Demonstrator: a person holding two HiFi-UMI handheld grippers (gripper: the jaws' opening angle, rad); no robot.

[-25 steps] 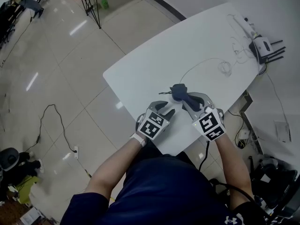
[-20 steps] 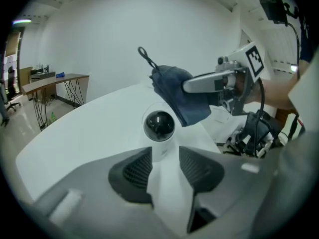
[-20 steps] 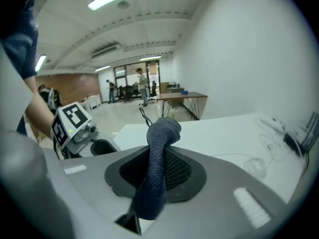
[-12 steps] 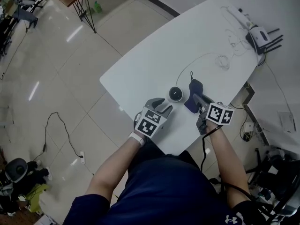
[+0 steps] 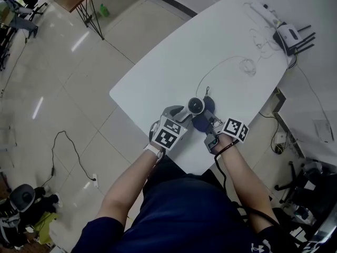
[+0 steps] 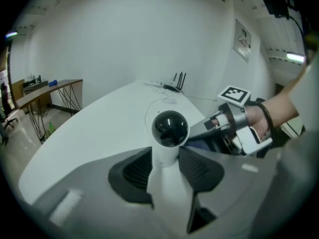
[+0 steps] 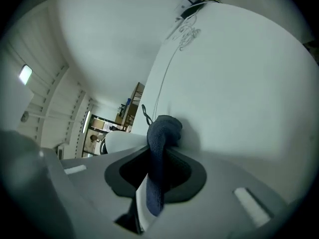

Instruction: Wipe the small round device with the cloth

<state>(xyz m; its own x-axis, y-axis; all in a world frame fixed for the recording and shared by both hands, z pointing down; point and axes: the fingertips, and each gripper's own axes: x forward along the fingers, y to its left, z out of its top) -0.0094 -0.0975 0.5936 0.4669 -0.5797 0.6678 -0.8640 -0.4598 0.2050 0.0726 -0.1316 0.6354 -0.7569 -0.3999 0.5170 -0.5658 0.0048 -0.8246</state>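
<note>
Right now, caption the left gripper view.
Left gripper grips the small round device; right gripper holds the cloth beside it.

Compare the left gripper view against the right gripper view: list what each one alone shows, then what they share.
Only the left gripper view: the round device with its dark dome, its white stem clamped in the left gripper, and the right gripper in a hand beside it. Only the right gripper view: the dark blue cloth pinched between that gripper's jaws. Both: the white table and the router at its far end.
</note>
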